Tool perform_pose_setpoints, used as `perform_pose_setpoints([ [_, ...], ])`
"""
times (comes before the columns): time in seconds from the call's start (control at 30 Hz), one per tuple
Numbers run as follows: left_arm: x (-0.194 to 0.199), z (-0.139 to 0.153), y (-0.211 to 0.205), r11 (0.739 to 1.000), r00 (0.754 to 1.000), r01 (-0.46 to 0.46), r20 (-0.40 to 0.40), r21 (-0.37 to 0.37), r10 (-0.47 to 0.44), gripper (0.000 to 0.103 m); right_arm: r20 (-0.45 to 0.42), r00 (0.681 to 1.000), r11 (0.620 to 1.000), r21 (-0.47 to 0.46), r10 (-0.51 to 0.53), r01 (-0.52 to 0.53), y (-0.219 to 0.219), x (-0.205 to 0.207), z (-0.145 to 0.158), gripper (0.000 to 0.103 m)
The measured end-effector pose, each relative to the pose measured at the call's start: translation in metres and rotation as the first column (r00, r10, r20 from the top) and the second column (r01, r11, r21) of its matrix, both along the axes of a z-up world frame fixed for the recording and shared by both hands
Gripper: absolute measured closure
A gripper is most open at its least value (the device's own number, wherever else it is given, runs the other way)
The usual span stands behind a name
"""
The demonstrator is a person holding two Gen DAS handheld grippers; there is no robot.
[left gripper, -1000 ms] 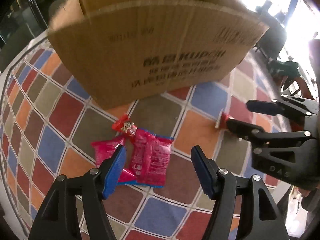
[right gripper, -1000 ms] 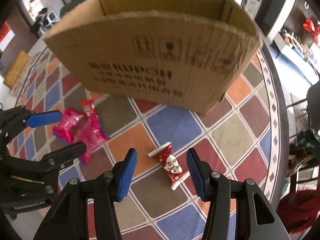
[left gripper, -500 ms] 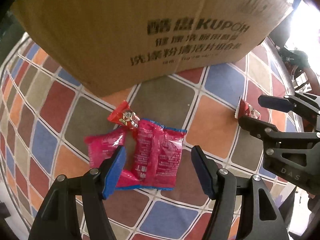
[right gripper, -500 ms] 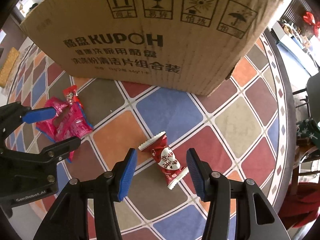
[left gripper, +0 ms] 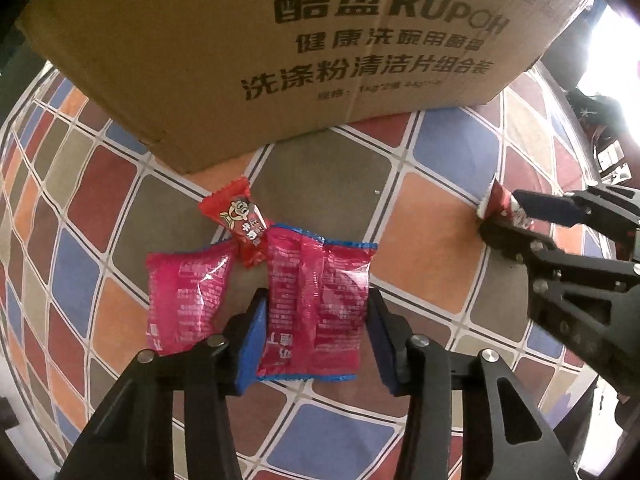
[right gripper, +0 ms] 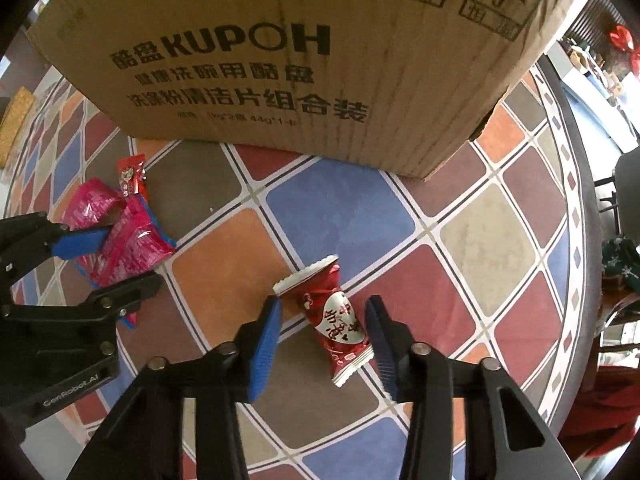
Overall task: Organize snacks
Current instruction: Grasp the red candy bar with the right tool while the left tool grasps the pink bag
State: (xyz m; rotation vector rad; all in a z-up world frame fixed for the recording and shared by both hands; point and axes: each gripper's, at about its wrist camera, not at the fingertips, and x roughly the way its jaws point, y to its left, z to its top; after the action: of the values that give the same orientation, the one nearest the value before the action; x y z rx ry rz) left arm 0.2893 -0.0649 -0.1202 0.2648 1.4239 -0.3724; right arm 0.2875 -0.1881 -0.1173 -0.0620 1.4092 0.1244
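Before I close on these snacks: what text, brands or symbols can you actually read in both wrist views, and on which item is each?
"酷盘 KUPOH": cardboard box, large print.
"健康洗碗用酷盘" and "洗涤粉清洁片组合装": box, lines below; the weight line under them is too blurred.
Four handling symbols, one an umbrella: box top edge; captions unclear.
"GenRobot.AI": left gripper body.
Small red candy: cartoon face, characters too small.
Pink packet and second pink packet: print blurred.
Red-and-white candy: characters unclear.

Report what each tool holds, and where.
Nothing yet: left tool is closing on long edges of the pink packet; right tool is closing on the middle of the red candy.
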Motion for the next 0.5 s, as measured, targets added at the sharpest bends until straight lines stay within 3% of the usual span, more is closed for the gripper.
perform_pose_setpoints([
  [0.07, -0.003, 0.004, 0.000, 1.000, 1.000, -0.003, 0.001, -0.016, 0.003, 0.058, 0.001, 1.000, 1.000, 0.000, -0.002, 0.002, 0.000, -0.001, -0.003, 0.079],
  [0.27, -0.010, 0.029, 0.007, 0.998, 0.999, -0.013, 0.030, -0.064, 0.015, 0.058, 0.059, 0.998, 1.000, 0.016, 0.004, -0.005, 0.004, -0.010, 0.007, 0.080],
  [0.5, -0.020, 0.070, 0.007, 0.994, 0.995, 0.018, 0.103, -0.111, -0.006, 0.058, 0.163, 0.987, 0.997, 0.083, -0.008, -0.006, 0.015, -0.021, 0.044, 0.080],
])
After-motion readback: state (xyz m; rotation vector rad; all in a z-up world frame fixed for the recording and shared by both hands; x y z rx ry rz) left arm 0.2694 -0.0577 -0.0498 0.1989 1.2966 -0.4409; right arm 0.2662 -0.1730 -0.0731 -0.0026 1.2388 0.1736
